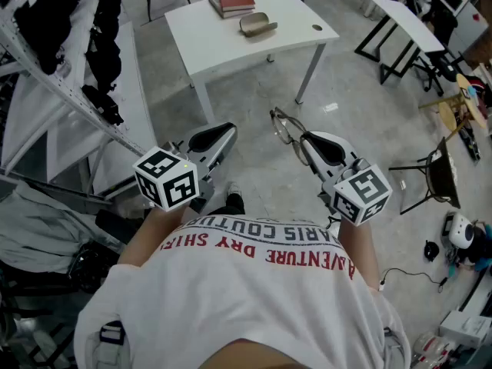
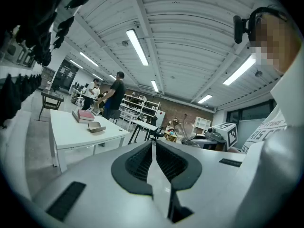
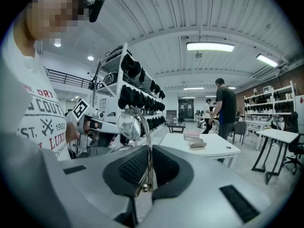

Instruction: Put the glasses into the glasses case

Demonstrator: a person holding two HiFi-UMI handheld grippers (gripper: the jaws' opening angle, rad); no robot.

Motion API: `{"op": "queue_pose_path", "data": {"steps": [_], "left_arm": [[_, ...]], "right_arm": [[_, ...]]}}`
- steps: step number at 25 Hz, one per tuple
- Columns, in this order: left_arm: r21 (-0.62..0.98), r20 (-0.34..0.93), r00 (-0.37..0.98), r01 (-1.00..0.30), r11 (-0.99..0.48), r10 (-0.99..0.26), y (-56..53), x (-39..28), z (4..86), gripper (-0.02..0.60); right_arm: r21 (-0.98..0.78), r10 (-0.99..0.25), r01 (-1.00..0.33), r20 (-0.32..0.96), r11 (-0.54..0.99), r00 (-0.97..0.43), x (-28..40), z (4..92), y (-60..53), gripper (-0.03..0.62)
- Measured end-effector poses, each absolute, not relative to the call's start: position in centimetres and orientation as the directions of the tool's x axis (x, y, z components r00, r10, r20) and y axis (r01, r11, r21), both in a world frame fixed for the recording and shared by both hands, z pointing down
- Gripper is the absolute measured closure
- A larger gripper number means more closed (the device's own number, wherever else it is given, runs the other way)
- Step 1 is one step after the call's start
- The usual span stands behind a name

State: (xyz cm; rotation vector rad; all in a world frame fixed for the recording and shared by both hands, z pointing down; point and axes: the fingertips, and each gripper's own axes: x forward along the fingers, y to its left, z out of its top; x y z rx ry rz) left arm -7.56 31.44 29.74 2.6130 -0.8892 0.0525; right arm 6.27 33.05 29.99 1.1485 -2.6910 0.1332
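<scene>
1. A white counter [image 1: 223, 41] stood on the grey floor, ahead of the person in the white shirt [image 1: 254, 298].
2. The tan glasses case [image 1: 257, 24] lay on the counter, near its far edge. It was just beside a stack of books [image 1: 233, 0], which also lay on the counter.
3. The right tool [image 1: 307, 139] was shut tight on one thin arm of the glasses [image 1: 286, 125]. The metal arm ran down between the two dark pads.
4. The glasses were up in the air, well apart from the counter, on its near side. Their round lenses stuck out past the tip of the tool, toward the counter.
5. The left tool [image 1: 223, 135] was closed too. Its jaws were pressed together with nothing between them. It was also on the near side of the counter, well apart from it.
6. A white rack [image 1: 69, 68] with dark things hanging on it stood to the left of the counter.
7. Two people [image 3: 225, 106] stood past the far side of the counter.
</scene>
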Motion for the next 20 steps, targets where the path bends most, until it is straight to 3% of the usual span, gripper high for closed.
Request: {"op": "queue_pose_path", "data": {"steps": [20], "left_arm": [[0.326,0.161,0.829,-0.557,-0.764,-0.536,30.2,-5.7,30.0,0.535]], "right_arm": [[0.003,-0.746,-0.764,0.221,0.645,-0.629,7.3,30.1,31.4,0.557]]}}
